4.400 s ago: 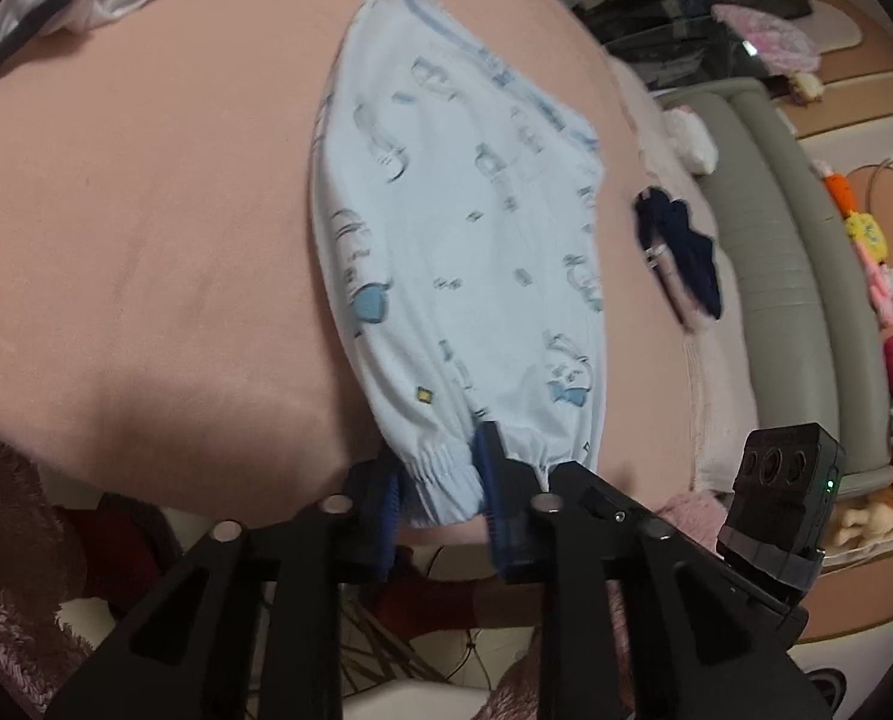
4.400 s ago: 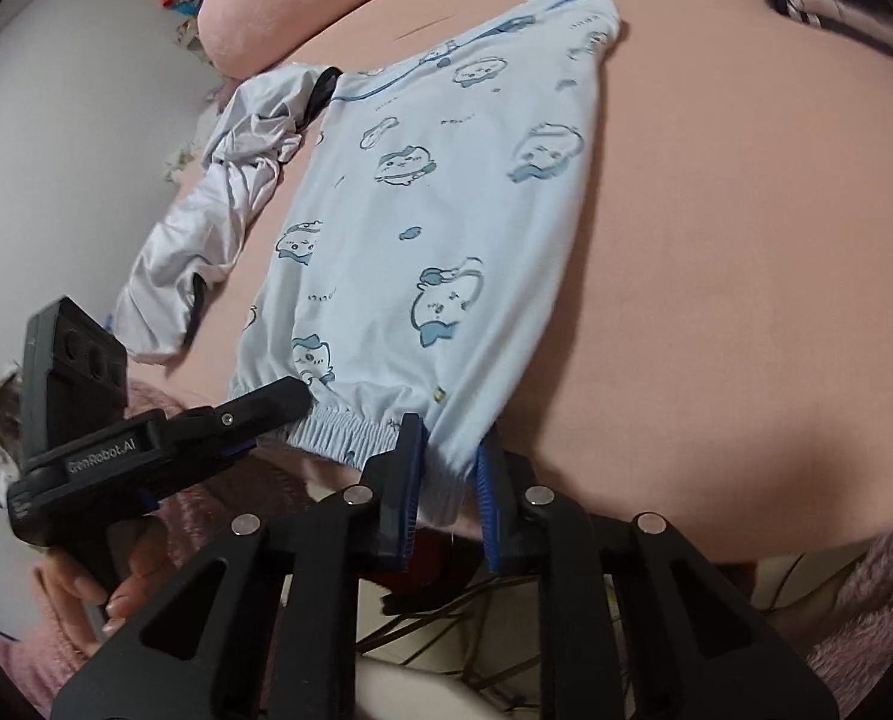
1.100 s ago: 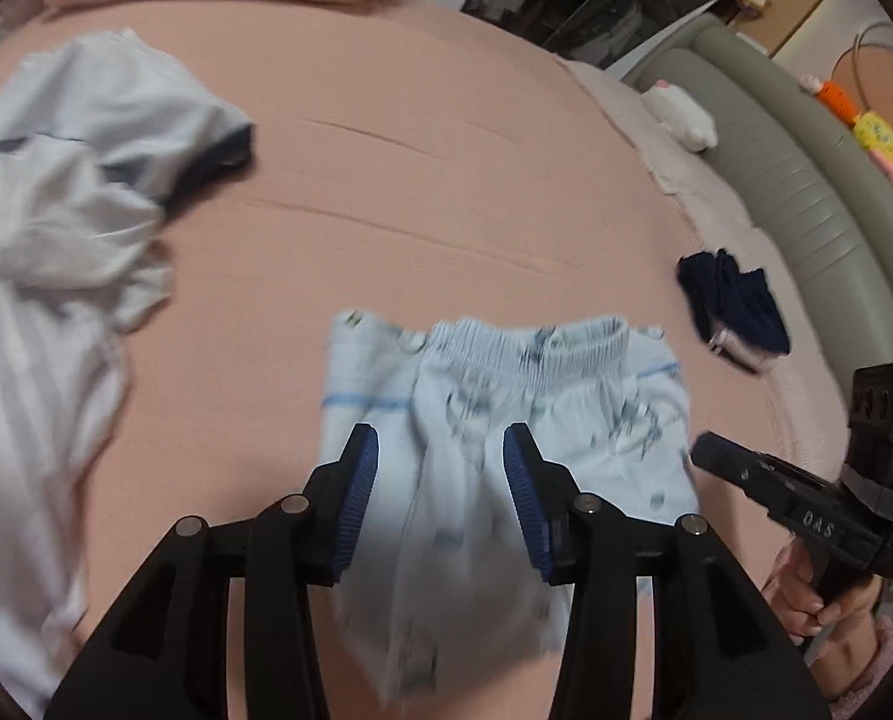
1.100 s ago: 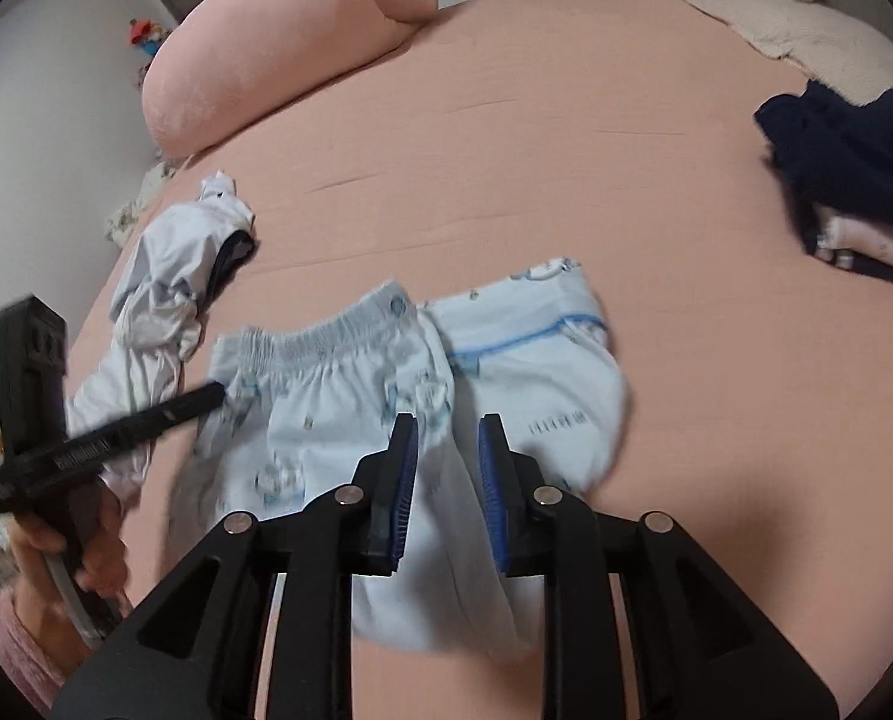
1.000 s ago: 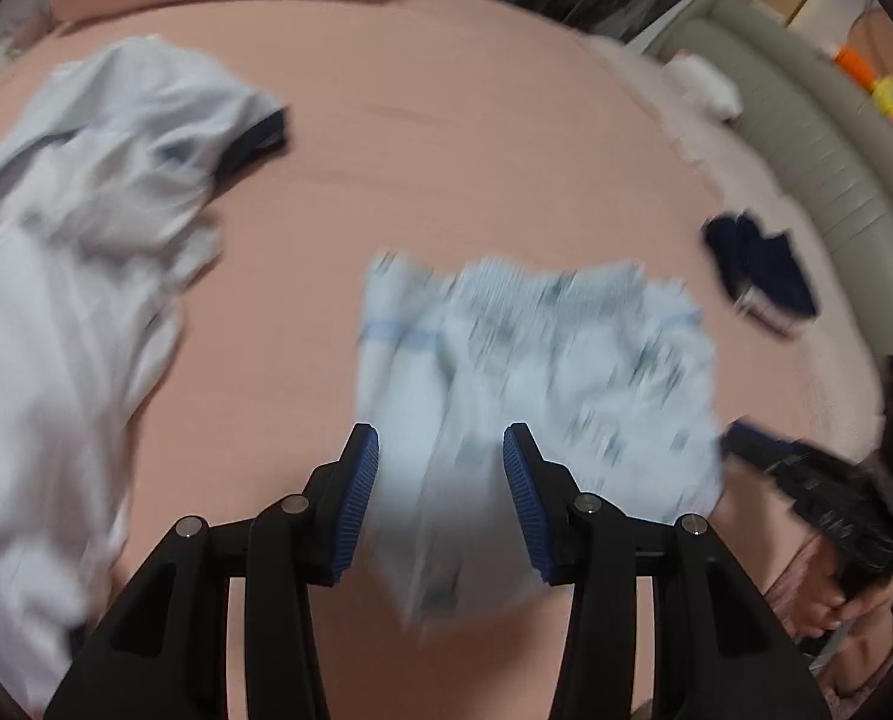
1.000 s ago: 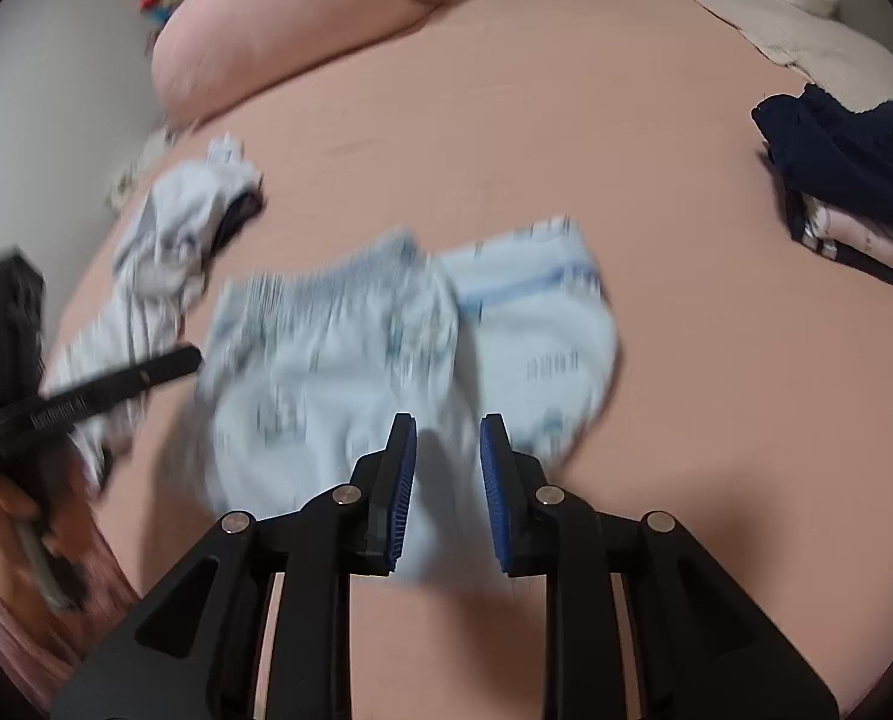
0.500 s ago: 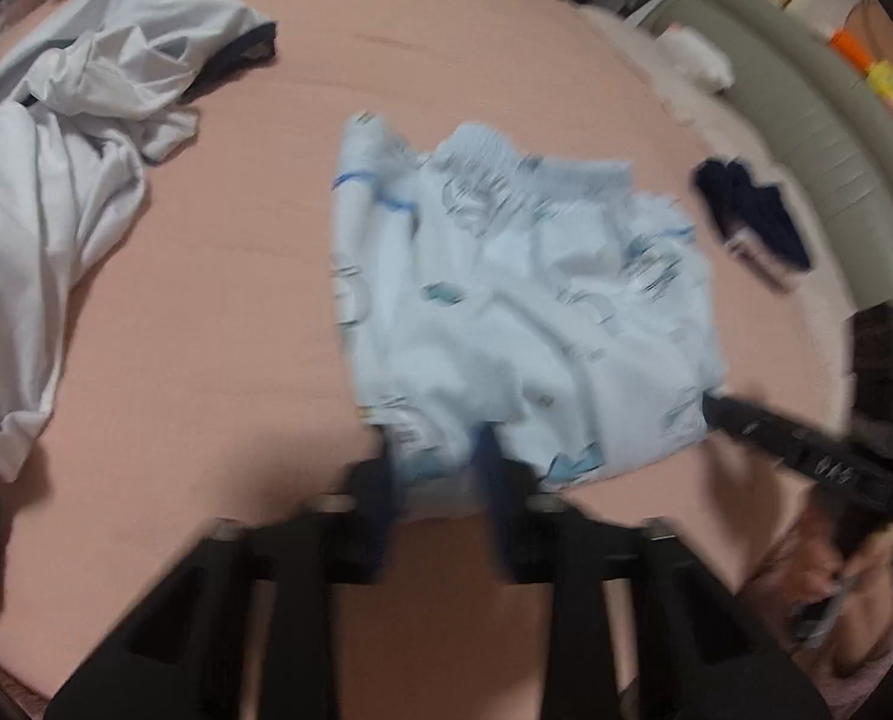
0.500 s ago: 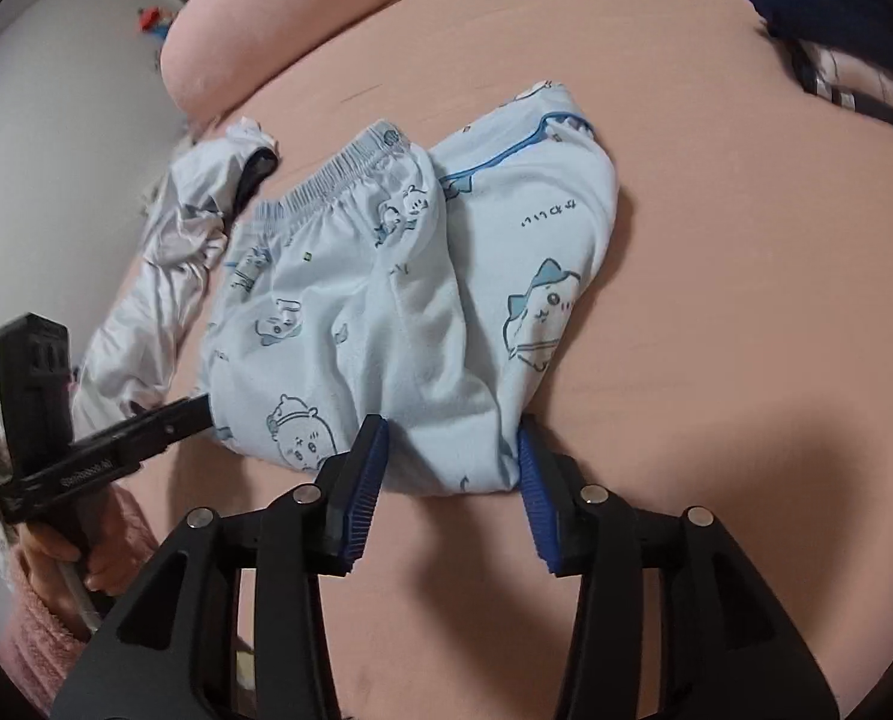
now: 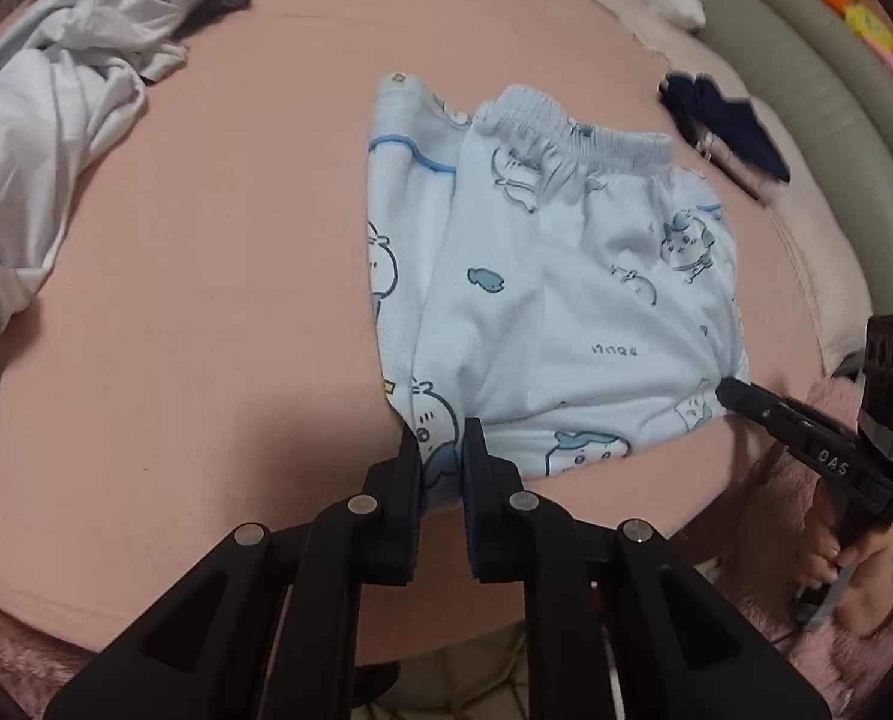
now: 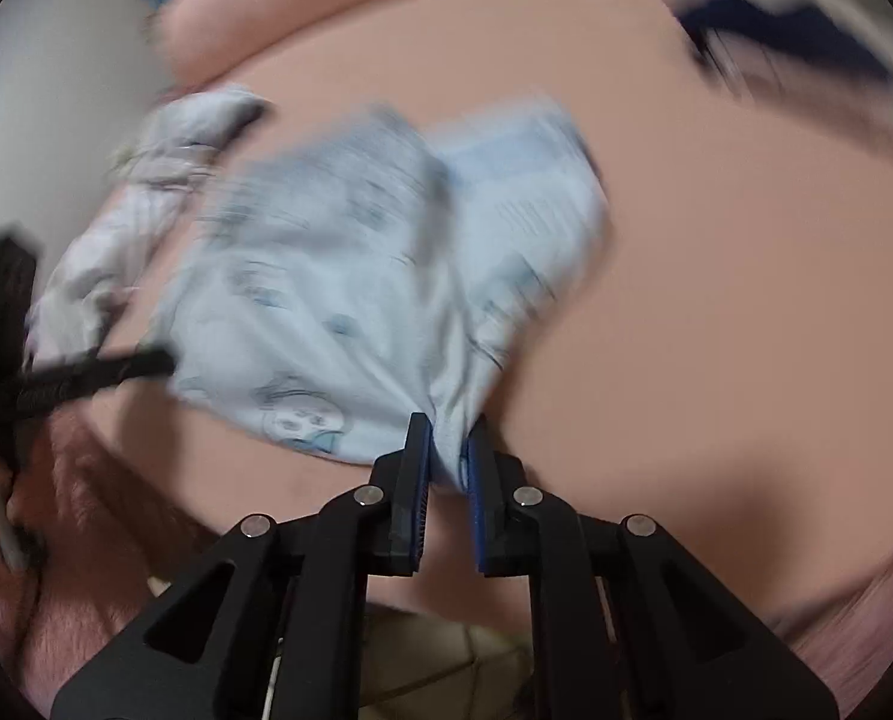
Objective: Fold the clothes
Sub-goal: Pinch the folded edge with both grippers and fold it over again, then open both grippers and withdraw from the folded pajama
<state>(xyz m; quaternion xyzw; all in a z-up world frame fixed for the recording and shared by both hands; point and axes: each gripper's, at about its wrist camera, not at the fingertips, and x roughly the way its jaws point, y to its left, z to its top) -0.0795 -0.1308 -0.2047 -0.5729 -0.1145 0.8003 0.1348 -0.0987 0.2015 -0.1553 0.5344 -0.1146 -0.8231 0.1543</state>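
So, going view by view:

Left view: sharp. The pants (image 9: 566,276) lie folded over on the pink sheet (image 9: 218,276), elastic waistband on the far side, pale blue knit with little cartoon animals and a blue piped seam.
Right view: pretty smeared, so the print is just streaks; the same pants (image 10: 350,276) show as a soft pale lump near the bed's front edge.
Left gripper (image 9: 440,462): black arms, blue ribbed pads, clamped on the near fold of the pants, cloth bunched between them. Jaws have just been closing.
Right gripper (image 10: 446,450): same build, pinching the near right corner; the fabric puckers up into the gap. In the left view its tip sits at that corner, with a hand (image 9: 848,558) wrapped round the handle.
Shirt (image 9: 56,90): white, thin, crumpled heap at far left, crisp only in the left view.
Dark cloth (image 9: 728,120): navy, small bundle at far right; probably socks or underwear, can't tell.
Pillow (image 10: 284,18): pink, rounded, seen only from the right side.
Sofa (image 9: 806,96): grey-green padded edge, left view only.
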